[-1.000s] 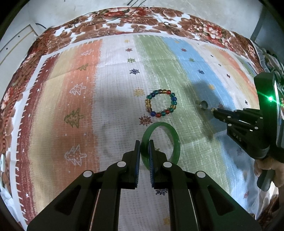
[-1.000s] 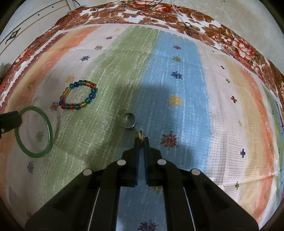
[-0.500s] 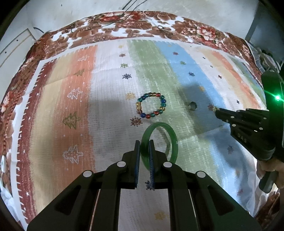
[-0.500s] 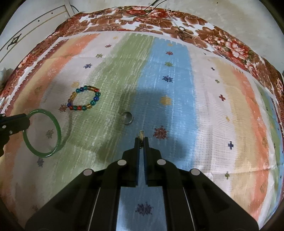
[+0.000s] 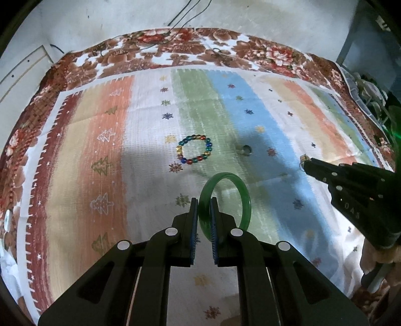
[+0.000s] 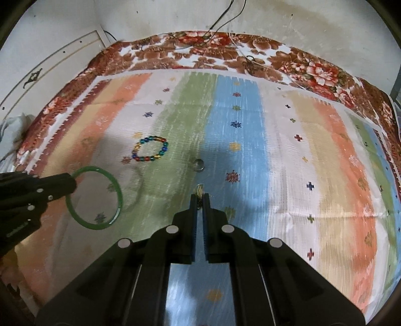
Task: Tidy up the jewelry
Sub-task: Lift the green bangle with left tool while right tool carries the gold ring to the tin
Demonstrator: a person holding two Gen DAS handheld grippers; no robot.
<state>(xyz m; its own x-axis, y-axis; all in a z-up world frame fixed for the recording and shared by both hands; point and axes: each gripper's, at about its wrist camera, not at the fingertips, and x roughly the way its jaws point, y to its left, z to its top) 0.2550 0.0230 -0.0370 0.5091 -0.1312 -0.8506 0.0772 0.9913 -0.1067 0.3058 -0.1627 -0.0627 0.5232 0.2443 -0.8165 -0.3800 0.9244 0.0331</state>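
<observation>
My left gripper is shut on a green bangle and holds it upright above the striped cloth; the bangle also shows in the right wrist view. My right gripper is shut on a small gold ring, which also shows at its tips in the left wrist view. A bracelet of coloured beads lies flat on the cloth ahead, also in the right wrist view. A small silver ring lies to its right, also in the right wrist view.
A striped cloth covers a flowered blanket. A stained wall stands behind, with cables hanging. A white panel is at the far left. Dark clutter sits past the right edge.
Both grippers have lifted up and back from the cloth with their pieces. The beaded bracelet and silver ring look smaller and farther away.
</observation>
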